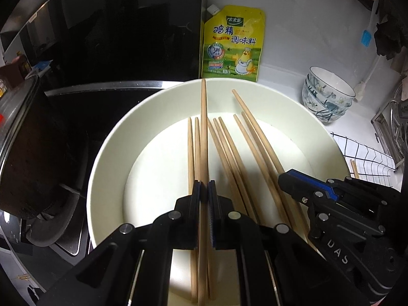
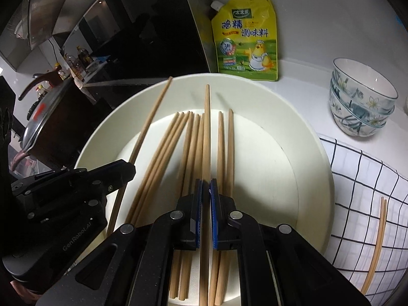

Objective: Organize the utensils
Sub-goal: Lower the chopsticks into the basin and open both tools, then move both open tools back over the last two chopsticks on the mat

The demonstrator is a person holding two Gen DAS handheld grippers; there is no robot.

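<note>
A wide white basin [image 1: 107, 153] [image 2: 313, 158] holds several wooden chopsticks [image 1: 229, 158] [image 2: 188, 148] lying lengthwise. My left gripper [image 1: 204, 186] is shut on one chopstick [image 1: 203, 127], held above the others and pointing to the far rim. My right gripper [image 2: 206, 186] is shut on another chopstick [image 2: 206, 132], also lifted over the basin. Each gripper shows in the other's view: the right one [image 1: 303, 188] at the basin's right side, the left one [image 2: 119, 170] at its left side with its chopstick [image 2: 150, 119].
A yellow seasoning pouch [image 1: 233, 43] [image 2: 246, 38] leans on the wall behind the basin. Stacked floral bowls [image 1: 327, 94] [image 2: 362, 97] stand at the right. A checked cloth [image 2: 364, 191] with two chopsticks [image 2: 377, 242] lies right of the basin. A dark pot [image 1: 23, 148] sits left.
</note>
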